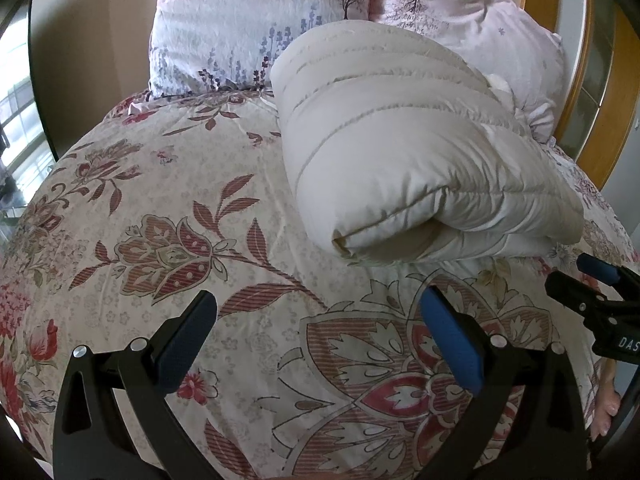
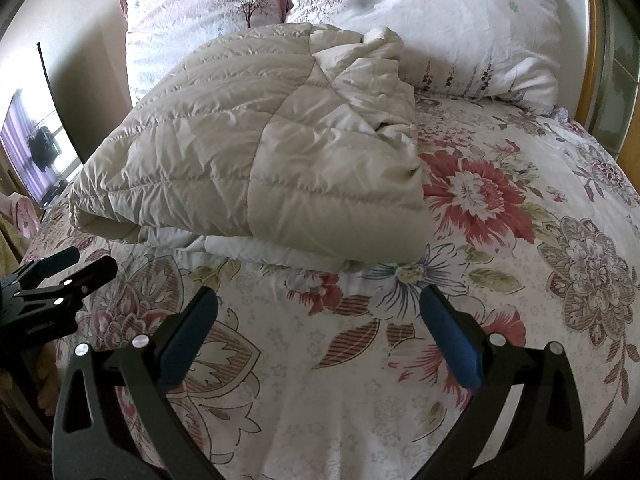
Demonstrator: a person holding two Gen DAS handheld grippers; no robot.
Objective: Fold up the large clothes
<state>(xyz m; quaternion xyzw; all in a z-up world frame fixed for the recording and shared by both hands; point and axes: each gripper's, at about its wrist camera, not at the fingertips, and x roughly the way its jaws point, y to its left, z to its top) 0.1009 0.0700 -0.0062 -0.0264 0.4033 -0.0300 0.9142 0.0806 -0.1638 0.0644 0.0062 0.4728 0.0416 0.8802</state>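
A beige quilted down coat (image 1: 400,152) lies folded into a thick bundle on the floral bedspread (image 1: 180,208), its rolled edge facing me. In the right wrist view the same coat (image 2: 256,148) fills the upper middle, with white lining showing under its near edge. My left gripper (image 1: 320,320) hovers open above the bedspread, short of the bundle, with nothing between its fingers. My right gripper (image 2: 320,320) is open too, just in front of the coat's near edge. Each gripper shows at the side of the other's view: the right one (image 1: 600,280), the left one (image 2: 80,264).
Two pink floral pillows (image 2: 440,28) lean at the head of the bed behind the coat. A wooden headboard (image 1: 576,92) runs along the right. A window (image 2: 36,148) is off to the left. Bare floral bedspread (image 2: 520,280) lies right of the coat.
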